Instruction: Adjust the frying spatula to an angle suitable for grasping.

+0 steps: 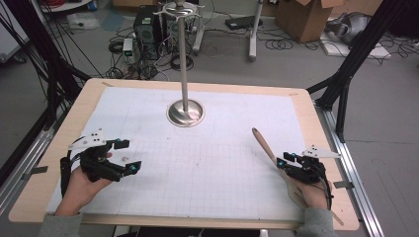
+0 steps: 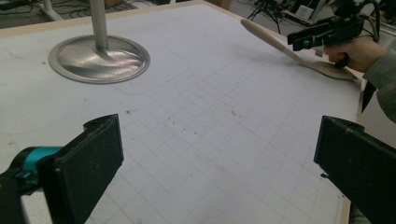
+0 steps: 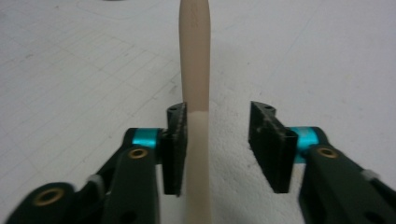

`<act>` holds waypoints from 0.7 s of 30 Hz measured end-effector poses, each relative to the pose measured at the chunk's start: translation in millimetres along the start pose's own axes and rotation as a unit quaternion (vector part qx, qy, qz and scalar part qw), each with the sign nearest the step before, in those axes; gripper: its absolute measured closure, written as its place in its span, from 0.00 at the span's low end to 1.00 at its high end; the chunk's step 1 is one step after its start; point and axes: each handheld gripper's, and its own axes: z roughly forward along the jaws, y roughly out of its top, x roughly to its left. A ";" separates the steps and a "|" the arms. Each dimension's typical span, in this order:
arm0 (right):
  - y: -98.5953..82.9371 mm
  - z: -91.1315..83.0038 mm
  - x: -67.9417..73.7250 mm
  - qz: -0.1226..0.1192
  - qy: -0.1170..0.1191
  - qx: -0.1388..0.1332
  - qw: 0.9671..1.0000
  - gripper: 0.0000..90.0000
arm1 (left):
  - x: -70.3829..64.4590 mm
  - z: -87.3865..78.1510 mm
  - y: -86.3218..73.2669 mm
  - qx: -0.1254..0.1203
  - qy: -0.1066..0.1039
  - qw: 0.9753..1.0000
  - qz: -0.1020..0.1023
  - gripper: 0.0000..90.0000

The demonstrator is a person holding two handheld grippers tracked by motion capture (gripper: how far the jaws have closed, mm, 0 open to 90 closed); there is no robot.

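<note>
Wooden spatula (image 1: 267, 147) lies on the tabletop (image 1: 197, 163) at about four o'clock from the stand's base, its narrow handle end pointing toward eleven o'clock and its broad flat blade under the person's right hand. In the left tongs view it (image 2: 280, 44) shows as a long, pale, smooth stick that widens into a thin paddle. It looks light and stiff, so it should lift without bending, though the slick rounded handle could swivel or slide between flat pads if pinched too near one end. Taking it around the middle of the handle, close to where the right tongs (image 1: 285, 161) sit now, seems the safest hold.

Right tongs are spread, with the handle (image 3: 196, 112) running between them: it lies against one black pad, with a clear gap to the other, so nothing is pinched yet. Left tongs (image 1: 127, 155) sit at eight o'clock on the tabletop, spread wide and empty.

White gridded paper covers the pale wooden tabletop. A shiny round metal base (image 1: 186, 113) carries a slim upright metal pole (image 1: 183, 64) near twelve o'clock.
</note>
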 end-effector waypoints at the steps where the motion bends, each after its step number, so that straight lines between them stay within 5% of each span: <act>1: -0.3 1.3 -0.1 -0.001 0.005 0.006 1.000 0.52 | 0.0 0.1 0.0 -0.001 0.000 1.000 -0.001 0.02; 7: 0.1 1.9 1.2 -0.007 0.004 0.000 1.000 0.32 | 2.5 -1.2 0.2 -0.004 -0.002 1.000 -0.003 0.02; 10: -1.0 0.4 2.7 -0.007 -0.016 -0.012 1.000 0.17 | 3.1 -0.8 0.1 -0.005 -0.003 1.000 -0.006 0.02; 16: -5.7 -7.1 -1.8 0.012 -0.007 -0.053 0.998 0.12 | 3.8 -1.0 -0.7 -0.004 -0.001 1.000 -0.006 0.02; 21: -5.8 -6.0 4.3 -0.022 -0.008 -0.048 0.999 0.16 | 2.0 -1.9 -0.1 -0.005 -0.001 1.000 -0.005 0.02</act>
